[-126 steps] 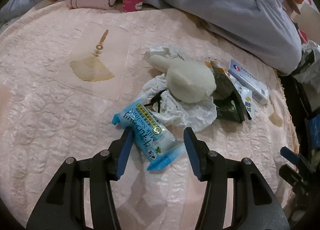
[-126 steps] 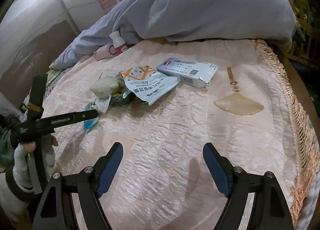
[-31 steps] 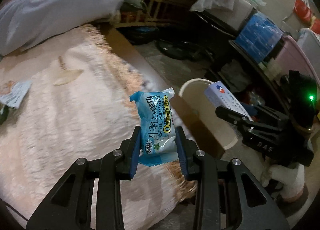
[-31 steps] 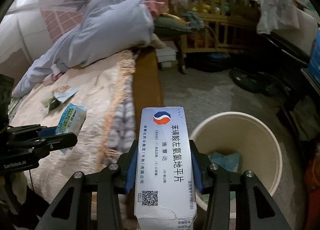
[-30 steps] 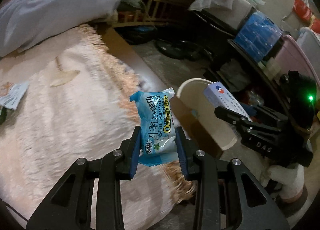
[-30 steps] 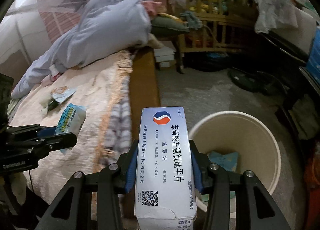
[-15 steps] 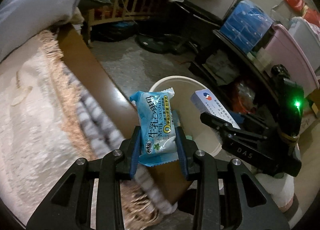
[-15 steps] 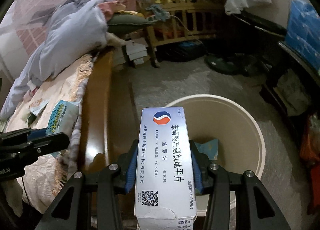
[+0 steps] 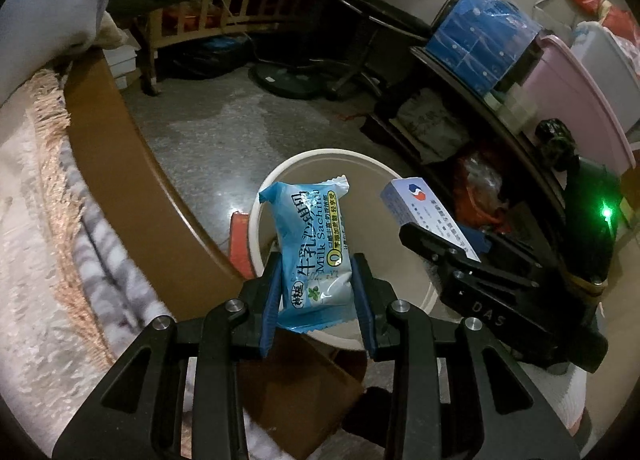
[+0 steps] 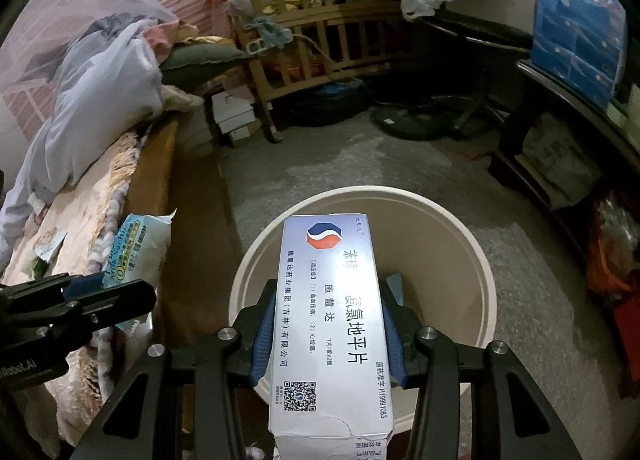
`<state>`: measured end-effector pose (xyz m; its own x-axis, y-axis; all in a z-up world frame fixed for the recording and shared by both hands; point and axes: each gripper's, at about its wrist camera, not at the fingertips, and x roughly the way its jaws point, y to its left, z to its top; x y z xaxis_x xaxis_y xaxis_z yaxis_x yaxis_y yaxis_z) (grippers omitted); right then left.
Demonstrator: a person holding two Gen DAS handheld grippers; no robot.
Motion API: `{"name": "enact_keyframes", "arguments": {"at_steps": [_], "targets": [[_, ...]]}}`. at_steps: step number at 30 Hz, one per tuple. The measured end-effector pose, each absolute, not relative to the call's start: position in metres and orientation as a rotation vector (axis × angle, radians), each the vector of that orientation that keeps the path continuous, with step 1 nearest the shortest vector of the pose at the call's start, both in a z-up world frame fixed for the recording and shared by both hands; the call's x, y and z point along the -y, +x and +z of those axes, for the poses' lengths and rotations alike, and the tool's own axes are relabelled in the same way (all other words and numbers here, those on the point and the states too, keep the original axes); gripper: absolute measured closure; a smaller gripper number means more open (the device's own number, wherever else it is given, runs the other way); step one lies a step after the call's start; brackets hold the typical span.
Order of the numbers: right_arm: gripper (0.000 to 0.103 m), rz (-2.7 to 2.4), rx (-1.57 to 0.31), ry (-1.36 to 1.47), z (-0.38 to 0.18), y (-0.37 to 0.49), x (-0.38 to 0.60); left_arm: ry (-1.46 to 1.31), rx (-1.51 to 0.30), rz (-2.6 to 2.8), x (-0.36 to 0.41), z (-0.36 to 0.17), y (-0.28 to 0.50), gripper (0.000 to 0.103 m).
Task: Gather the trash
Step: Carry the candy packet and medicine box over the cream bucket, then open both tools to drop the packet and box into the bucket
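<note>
Left claw: narrowly parted, wrapper being clamped over bin.
Right claw: wider, box being gripped.
Wrapper print: "Milk Sachima".
Box code: "H19991083".

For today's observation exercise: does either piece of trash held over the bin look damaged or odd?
Yes. The white medicine box in the right gripper has a torn, ragged near end. The blue milk-snack wrapper in the left gripper is only crumpled. The cream bin stands upright.
</note>
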<state>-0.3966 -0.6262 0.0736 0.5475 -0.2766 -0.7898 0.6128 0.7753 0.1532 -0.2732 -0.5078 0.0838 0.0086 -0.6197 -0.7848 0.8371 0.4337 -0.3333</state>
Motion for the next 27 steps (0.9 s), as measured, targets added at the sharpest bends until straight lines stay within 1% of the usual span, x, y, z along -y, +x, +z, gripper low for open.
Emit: {"name": "enact_keyframes", "arguments": {"at_steps": [2,3,4,5,6,7,8,12,18,27], "targets": [[0.058,-0.568,-0.832,0.449,0.074,-0.397,0.629,0.243,-1.062,-1.161,0.509,0.082,-0.273,0.071],[0.053,-0.579,-0.827,0.452,0.075,-0.398,0.630,0.238,-1.063,-1.161,0.509,0.081,-0.273,0.070],[0.050,-0.592,-0.822,0.458,0.075,-0.400,0.633,0.234,-1.065,-1.162,0.510,0.080,-0.273,0.070],[0.044,-0.604,-0.817,0.465,0.076,-0.401,0.635,0.231,-1.068,-1.162,0.510,0.080,-0.272,0.069],[0.038,-0.612,-0.811,0.472,0.076,-0.403,0.637,0.227,-1.071,-1.163,0.511,0.079,-0.272,0.066],[0.037,-0.614,-0.804,0.482,0.077,-0.404,0.638,0.222,-1.073,-1.166,0.511,0.079,-0.271,0.063],[0.036,-0.613,-0.799,0.489,0.077,-0.406,0.639,0.218,-1.074,-1.169,0.511,0.079,-0.271,0.058],[0.036,-0.608,-0.808,0.486,0.076,-0.406,0.637,0.204,-1.080,-1.163,0.505,0.080,-0.267,0.053],[0.036,-0.589,-0.806,0.484,0.076,-0.403,0.633,0.201,-1.072,-1.135,0.491,0.082,-0.261,0.052],[0.036,-0.529,-0.804,0.432,0.079,-0.388,0.611,0.223,-1.029,-0.995,0.445,0.082,-0.242,0.052]]}}
